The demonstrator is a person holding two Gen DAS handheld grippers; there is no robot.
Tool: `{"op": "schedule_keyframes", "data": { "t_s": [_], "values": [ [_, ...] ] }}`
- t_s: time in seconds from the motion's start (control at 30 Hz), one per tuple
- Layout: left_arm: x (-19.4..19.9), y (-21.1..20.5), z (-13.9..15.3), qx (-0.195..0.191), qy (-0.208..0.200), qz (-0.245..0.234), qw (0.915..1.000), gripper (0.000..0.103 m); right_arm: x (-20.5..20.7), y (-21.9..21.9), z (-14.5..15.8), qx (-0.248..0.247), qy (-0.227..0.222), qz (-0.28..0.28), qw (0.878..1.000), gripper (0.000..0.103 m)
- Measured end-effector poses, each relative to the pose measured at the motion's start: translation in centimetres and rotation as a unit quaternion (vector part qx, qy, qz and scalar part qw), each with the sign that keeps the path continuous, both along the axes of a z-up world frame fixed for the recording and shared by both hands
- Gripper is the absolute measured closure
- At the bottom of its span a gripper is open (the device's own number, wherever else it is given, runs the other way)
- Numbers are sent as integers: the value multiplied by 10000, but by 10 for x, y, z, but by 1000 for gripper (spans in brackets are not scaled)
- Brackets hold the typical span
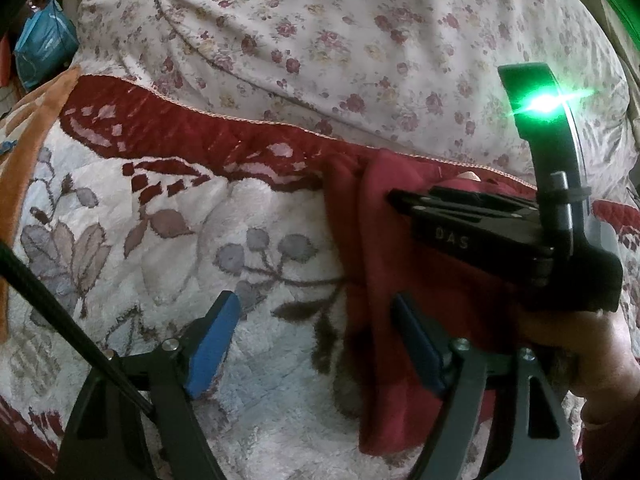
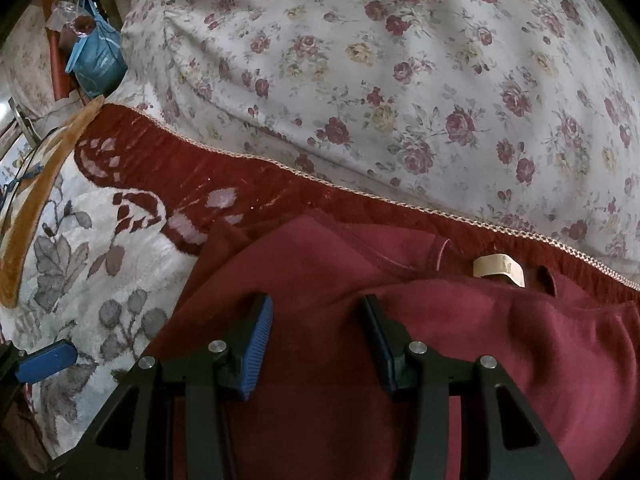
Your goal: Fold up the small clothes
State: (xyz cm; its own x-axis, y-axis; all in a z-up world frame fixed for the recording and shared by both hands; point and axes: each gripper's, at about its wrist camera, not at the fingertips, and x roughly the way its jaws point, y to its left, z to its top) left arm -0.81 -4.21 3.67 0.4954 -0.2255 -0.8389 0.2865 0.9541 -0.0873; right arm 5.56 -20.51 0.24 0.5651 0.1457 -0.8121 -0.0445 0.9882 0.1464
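Note:
A small dark red garment (image 2: 320,276) lies on a plush white-and-red floral blanket (image 1: 168,216), folded over itself, with a cream neck label (image 2: 499,269) showing near its far edge. My right gripper (image 2: 318,312) is open, its blue pads hovering over the middle of the garment. My left gripper (image 1: 320,308) is open, its right pad over the garment's left edge (image 1: 360,248) and its left pad over the blanket. The right gripper's black body (image 1: 480,224) lies across the garment in the left wrist view. A left blue fingertip (image 2: 46,362) shows at the right view's left edge.
A rose-patterned sheet (image 2: 400,80) covers the bed beyond the blanket's red border. An orange-edged cushion (image 2: 36,208) sits at the left. A blue bag (image 2: 96,60) and clutter stand off the bed at the far left.

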Motion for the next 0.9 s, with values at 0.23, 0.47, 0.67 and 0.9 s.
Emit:
{"op": "schedule_keyframes", "data": {
  "t_s": [0.23, 0.47, 0.67, 0.9],
  "values": [
    [2, 4, -1, -92, 103, 17, 9999, 20, 5, -2, 5, 55, 247, 70, 9997, 49],
    [2, 10, -3, -347, 287, -35, 9990, 17, 19, 2, 21, 743, 668, 353, 9944, 16],
    [2, 7, -3, -432, 350, -116, 9984, 16, 47, 46, 4, 139, 1022, 785, 9916, 11],
    [2, -6, -8, -461, 329, -247, 9981, 15, 33, 35, 18, 155, 613, 906, 9939, 75]
  ]
}}
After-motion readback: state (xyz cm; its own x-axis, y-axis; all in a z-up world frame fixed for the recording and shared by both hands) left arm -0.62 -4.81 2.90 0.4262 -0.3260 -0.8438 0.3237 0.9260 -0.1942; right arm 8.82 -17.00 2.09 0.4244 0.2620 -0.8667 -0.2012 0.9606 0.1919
